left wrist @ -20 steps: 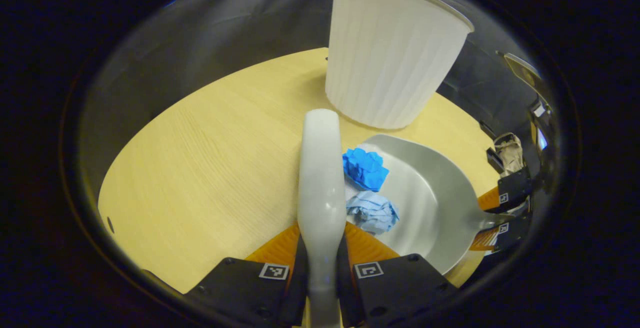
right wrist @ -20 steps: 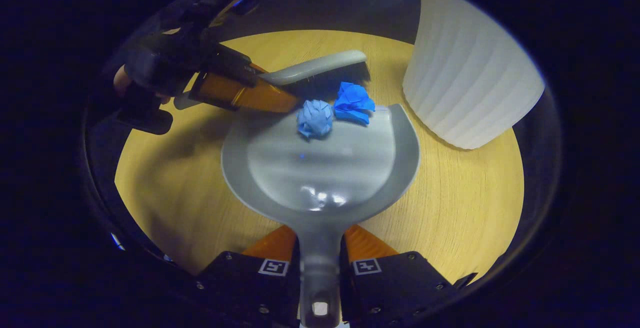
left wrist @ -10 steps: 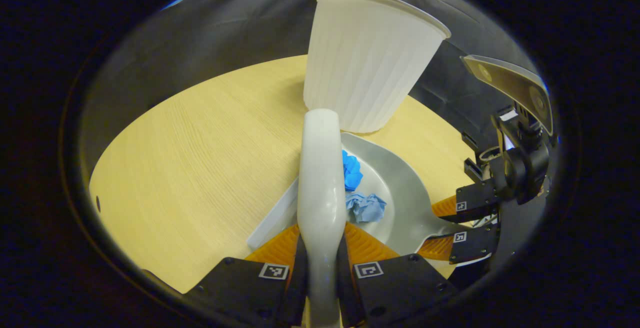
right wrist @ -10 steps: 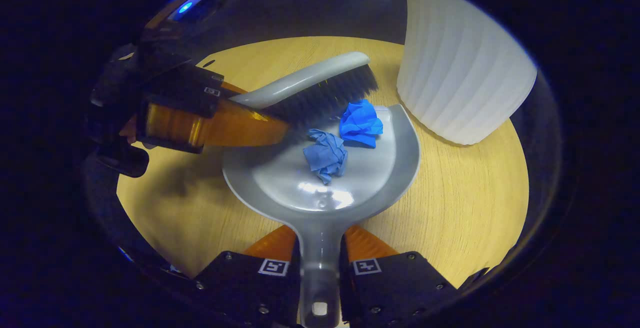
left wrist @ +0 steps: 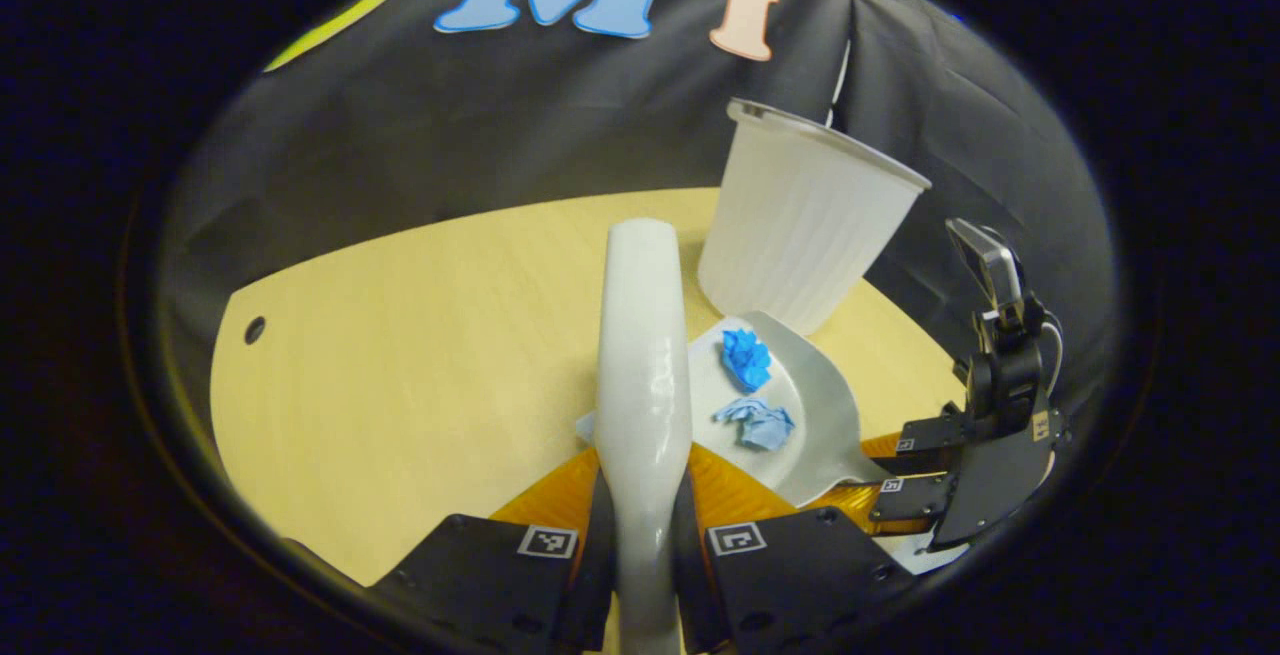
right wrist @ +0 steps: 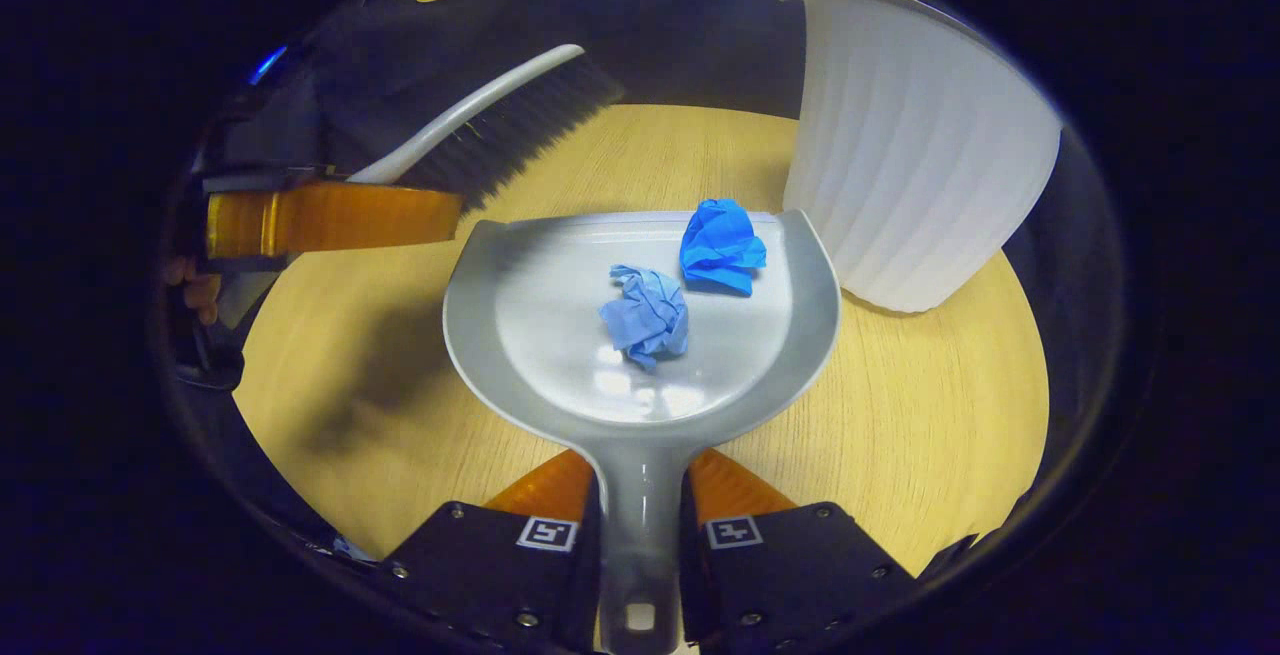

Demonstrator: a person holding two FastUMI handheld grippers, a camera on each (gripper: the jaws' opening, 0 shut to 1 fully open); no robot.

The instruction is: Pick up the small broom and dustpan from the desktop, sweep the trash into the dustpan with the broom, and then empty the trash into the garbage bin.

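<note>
- Lifted since half a second ago, my left jaws have carried the broom up and away from the dustpan; in the right gripper view its bristles now hang in the air over the far left of the bench, well apart from the pan they were brushing.
- Bench: pale wood, with a small dark hole near its left edge in the left gripper view.
- Garbage bin: white, ribbed, upright on the bench at the far right, just beside the dustpan's front right corner; I cannot tell whether they touch.
- Dustpan: grey, held by my right jaws, which pinch its handle from both sides. Its open front edge points away from me toward the booth wall. Whether the pan rests on the bench or hangs just above it, I cannot tell.
- Broom: its pale handle runs straight up the middle of the left gripper view, and my left jaws pinch it low on both sides.
- Dark blue paper wad: inside the pan, near the front edge, toward the bin side.
- Light blue paper wad: inside the pan, just beside the darker one and nearer the handle, roughly mid-pan.
- In the left gripper view the right jaws appear at the right, gripping the pan's handle.
</note>
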